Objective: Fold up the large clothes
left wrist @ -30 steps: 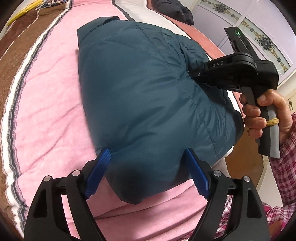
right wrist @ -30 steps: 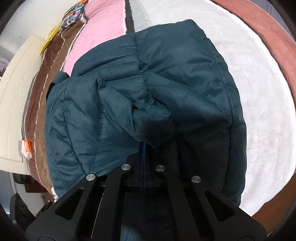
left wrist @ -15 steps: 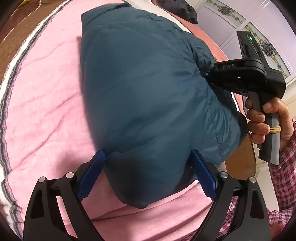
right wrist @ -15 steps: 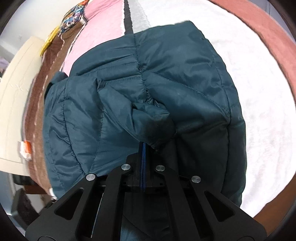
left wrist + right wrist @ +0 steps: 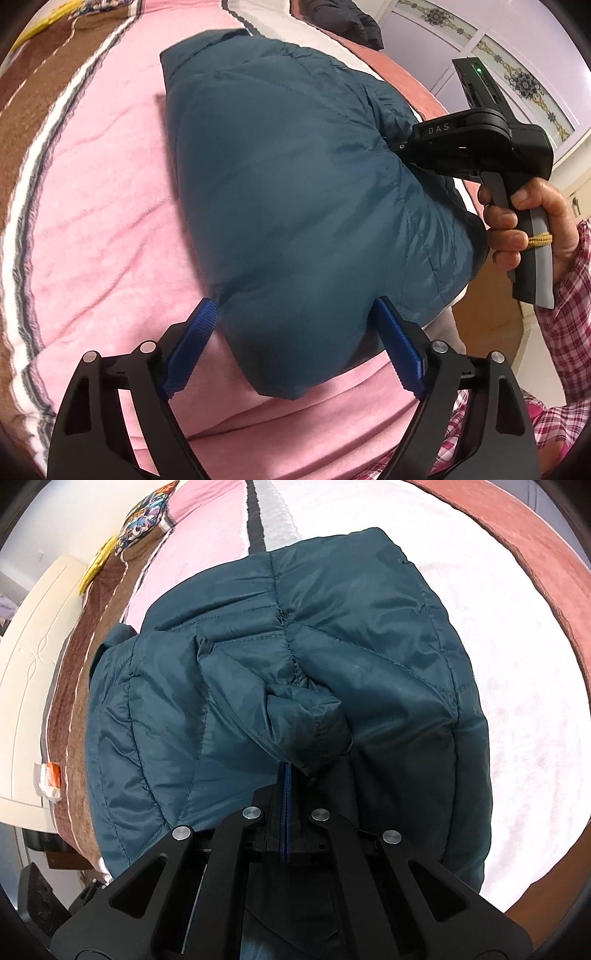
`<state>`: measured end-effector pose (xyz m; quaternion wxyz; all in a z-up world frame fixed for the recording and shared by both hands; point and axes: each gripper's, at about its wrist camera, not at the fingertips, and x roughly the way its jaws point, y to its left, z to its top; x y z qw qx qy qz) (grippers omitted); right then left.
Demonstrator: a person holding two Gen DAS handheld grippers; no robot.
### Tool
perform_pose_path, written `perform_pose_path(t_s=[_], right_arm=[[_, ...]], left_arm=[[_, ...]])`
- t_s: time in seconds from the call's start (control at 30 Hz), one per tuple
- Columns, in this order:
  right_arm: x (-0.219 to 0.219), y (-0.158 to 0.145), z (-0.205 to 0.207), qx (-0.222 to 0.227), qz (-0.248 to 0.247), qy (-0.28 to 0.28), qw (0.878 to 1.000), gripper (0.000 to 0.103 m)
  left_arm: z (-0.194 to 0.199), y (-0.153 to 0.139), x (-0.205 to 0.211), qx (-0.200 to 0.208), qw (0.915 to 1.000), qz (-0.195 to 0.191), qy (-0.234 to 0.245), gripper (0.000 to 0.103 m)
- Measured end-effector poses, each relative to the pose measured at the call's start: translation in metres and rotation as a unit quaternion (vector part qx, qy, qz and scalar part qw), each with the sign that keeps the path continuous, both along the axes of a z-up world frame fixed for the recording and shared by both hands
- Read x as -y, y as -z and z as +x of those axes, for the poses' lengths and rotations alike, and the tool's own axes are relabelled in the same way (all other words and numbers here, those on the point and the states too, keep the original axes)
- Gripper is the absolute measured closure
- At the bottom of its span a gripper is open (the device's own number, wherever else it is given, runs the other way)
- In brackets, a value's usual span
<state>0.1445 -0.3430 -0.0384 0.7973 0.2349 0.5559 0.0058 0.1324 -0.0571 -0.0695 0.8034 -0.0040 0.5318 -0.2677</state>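
A dark teal puffer jacket (image 5: 295, 184) lies folded into a thick bundle on a pink blanket (image 5: 110, 206). My left gripper (image 5: 295, 314) is open, its blue pads on either side of the jacket's near corner. My right gripper (image 5: 287, 771) is shut on a fold of the jacket (image 5: 295, 686) at the bundle's right side. It also shows in the left wrist view (image 5: 476, 144), held by a hand, its fingertips hidden in the fabric.
The bed covering has brown and white stripes (image 5: 40, 122) at the left and a white and reddish band (image 5: 517, 590) at the right. A dark garment (image 5: 343, 18) lies at the far end. A cream cabinet (image 5: 29, 686) stands beside the bed.
The left gripper has drawn back slightly and its view has tilted; the jacket's near corner sits a little lower between the pads. The right gripper keeps its hold and has hardly moved.
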Motion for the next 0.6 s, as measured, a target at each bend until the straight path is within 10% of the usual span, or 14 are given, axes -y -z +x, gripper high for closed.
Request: perform_pose_path(t_s=[0.47,0.6], right_arm=[[0.008,-0.03,-0.016,0.031,0.01,-0.005,0.999,0.094],[0.024,-0.065,-0.043,0.086,-0.011,-0.003,0.996,0.039]], left_arm=[[0.007,-0.034,-0.018,0.035,0.9988,0.001,-0.034,0.02],[0.02,-0.04,-0.016,0.044,0.9981,-0.001,-0.042,0.02]])
